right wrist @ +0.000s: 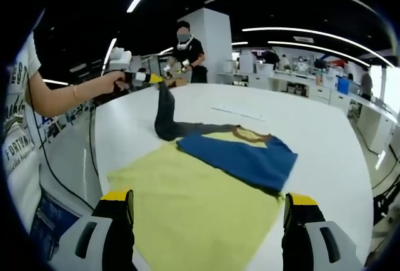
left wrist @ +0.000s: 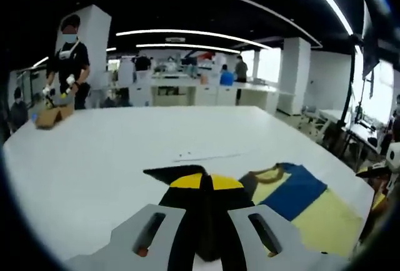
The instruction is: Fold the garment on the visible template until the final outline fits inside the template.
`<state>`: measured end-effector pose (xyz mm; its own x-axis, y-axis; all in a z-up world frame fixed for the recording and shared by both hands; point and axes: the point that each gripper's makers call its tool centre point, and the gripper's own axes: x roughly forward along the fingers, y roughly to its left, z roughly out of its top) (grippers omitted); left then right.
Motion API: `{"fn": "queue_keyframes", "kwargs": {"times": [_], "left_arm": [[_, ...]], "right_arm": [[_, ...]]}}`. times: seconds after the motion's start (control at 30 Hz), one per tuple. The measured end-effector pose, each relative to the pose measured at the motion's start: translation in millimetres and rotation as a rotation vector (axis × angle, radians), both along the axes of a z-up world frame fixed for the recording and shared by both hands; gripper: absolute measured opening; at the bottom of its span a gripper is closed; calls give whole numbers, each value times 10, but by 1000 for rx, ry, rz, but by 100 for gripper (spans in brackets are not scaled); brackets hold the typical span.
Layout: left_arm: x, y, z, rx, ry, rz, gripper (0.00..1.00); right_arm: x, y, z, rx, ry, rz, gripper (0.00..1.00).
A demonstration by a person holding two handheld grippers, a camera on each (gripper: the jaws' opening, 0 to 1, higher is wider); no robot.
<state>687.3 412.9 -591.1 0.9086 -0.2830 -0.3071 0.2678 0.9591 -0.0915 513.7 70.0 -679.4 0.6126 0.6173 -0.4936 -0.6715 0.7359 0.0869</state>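
My left gripper [left wrist: 206, 187] is clamped on the shirt's [right wrist: 206, 202] dark sleeve [right wrist: 165, 112], lifted off the table [right wrist: 312, 127]. Right gripper [right wrist: 209, 211] jaws wide apart, hovering over yellow body; blue part folded across, just ahead.

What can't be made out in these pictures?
- Template: only a faint line on the table, too thin to trace, right gripper view.
- Garment near hem: cut off by the bottom edge, same view.
- Sleeve end: hidden inside the left gripper, left gripper view.
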Motion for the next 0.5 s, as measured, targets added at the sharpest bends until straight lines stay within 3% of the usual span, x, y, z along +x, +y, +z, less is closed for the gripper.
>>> {"fn": "queue_keyframes", "kwargs": {"times": [0.5], "left_arm": [[169,-889,88,-58,-28,-147,0]], "right_arm": [[-64,-20,-37,-7,13,5,99]]}}
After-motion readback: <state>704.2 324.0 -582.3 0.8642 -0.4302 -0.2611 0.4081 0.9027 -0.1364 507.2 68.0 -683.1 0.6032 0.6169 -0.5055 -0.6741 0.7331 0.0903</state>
